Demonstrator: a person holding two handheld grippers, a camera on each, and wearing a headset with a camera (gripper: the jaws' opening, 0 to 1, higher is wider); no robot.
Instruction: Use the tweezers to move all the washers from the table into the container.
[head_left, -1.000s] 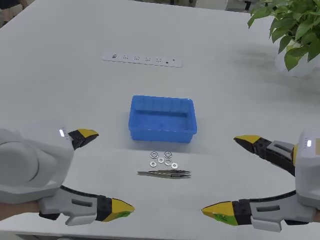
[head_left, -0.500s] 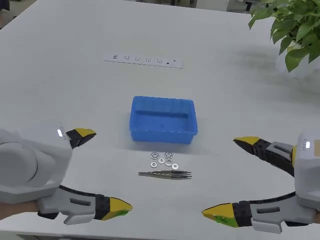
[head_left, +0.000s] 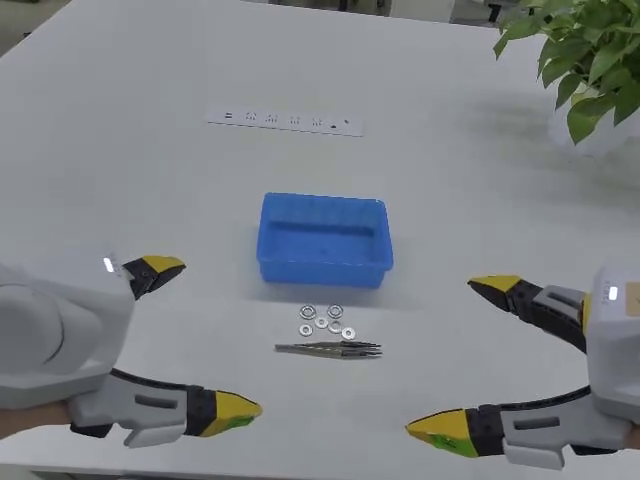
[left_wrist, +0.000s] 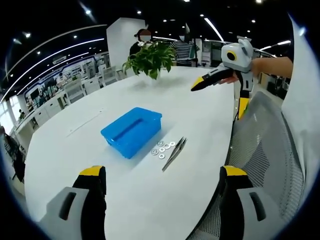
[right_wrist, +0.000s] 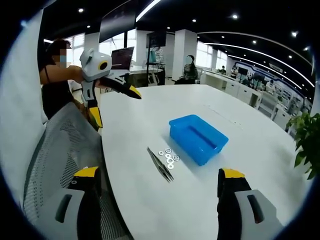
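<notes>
Near the middle of the head view, a few small washers (head_left: 325, 321) lie on the white table (head_left: 450, 180), just below the blue container (head_left: 325, 238). Right under the washers lie the tweezers (head_left: 328, 348), flat and well apart from both grippers. At the lower left, the left gripper (head_left: 207, 337) has its jaws wide open and holds nothing. At the lower right, the right gripper (head_left: 455, 357) is wide open too, with nothing in it. A green plant (head_left: 585, 60) sits at the upper right.
</notes>
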